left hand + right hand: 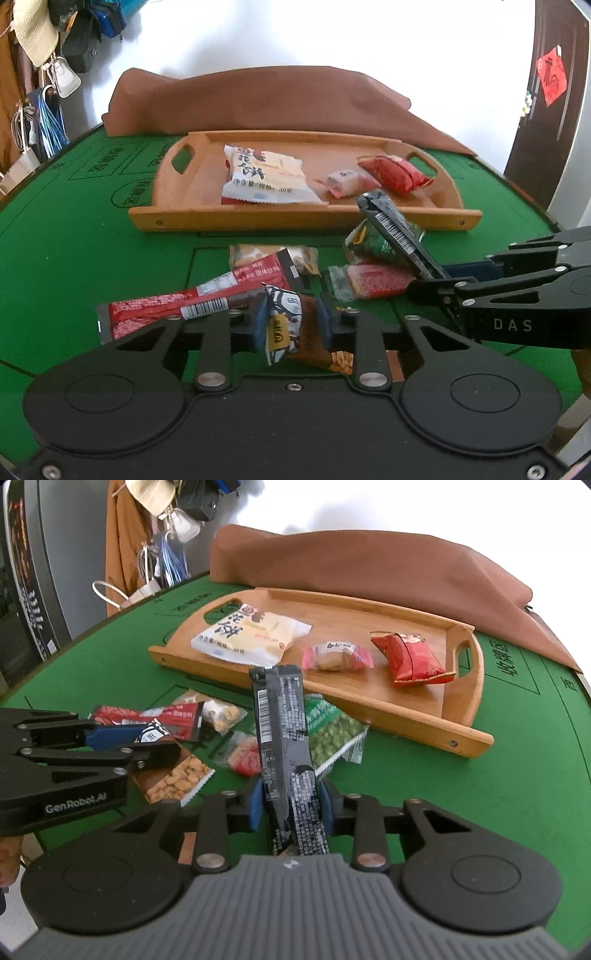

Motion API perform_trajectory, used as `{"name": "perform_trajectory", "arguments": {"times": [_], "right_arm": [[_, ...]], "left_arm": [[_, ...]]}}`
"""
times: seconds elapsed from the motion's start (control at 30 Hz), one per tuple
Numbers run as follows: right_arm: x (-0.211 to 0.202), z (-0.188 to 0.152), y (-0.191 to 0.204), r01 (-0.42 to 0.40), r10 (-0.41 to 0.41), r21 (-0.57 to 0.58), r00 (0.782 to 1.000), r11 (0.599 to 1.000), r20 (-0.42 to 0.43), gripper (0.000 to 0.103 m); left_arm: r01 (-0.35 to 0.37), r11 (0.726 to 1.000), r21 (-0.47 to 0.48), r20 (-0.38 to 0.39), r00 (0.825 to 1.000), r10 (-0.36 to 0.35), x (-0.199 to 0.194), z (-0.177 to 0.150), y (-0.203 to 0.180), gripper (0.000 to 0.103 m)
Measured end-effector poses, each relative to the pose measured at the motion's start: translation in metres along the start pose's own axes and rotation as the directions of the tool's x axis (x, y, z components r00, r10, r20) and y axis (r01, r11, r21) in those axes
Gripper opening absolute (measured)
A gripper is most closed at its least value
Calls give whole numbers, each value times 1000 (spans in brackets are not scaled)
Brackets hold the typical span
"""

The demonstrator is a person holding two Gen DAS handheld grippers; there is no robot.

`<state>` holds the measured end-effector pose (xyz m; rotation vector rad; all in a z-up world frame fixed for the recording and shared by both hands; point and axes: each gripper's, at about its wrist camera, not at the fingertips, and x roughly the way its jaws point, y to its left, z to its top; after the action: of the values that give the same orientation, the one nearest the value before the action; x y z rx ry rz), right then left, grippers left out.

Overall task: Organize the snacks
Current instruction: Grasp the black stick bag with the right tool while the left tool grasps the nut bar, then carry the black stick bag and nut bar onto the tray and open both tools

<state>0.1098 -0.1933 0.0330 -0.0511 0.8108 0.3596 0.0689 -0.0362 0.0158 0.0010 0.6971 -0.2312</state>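
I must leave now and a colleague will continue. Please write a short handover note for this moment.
Left gripper: shut on the brown peanut packet.
Right gripper: shut on the long black packet.
Done: three snacks lie in the wooden tray.
Left: both held packets, plus the red stick packet, green pea bag and two small packets on the green table.

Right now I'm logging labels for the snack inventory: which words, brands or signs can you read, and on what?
"DAS": on the right claw body.
"GenRobot.AI": on the left claw body.
"福": on the red paper sign on the door.
Chinese print on the white cracker packet, the green table felt and the black stick packet: too blurred to read.
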Motion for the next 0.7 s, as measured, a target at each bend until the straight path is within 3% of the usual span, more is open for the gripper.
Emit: {"name": "perform_trajectory", "arguments": {"times": [0.17, 0.4, 0.47, 0.57, 0.7], "right_arm": [[-4, 2, -3, 14, -14, 11, 1000, 1000, 16, 36], [-3, -1, -10, 34, -34, 28, 999, 999, 5, 37], [-3, -2, -12, 37, -37, 34, 999, 999, 3, 37], [-2, -3, -13, 41, -41, 38, 999, 998, 1, 37], [-1, -3, -13, 44, -43, 39, 999, 998, -3, 37]], "left_arm": [[-14, 1000, 12, -4, 1000, 14, -2, -4, 1, 31], [-122, 988, 96, 22, 992, 121, -5, -11, 0, 38], [-149, 984, 94, 23, 989, 148, -6, -11, 3, 57], [-118, 990, 72, 18, 993, 117, -11, -12, 7, 80], [-91, 991, 93, 5, 996, 91, -13, -16, 2, 84]]}}
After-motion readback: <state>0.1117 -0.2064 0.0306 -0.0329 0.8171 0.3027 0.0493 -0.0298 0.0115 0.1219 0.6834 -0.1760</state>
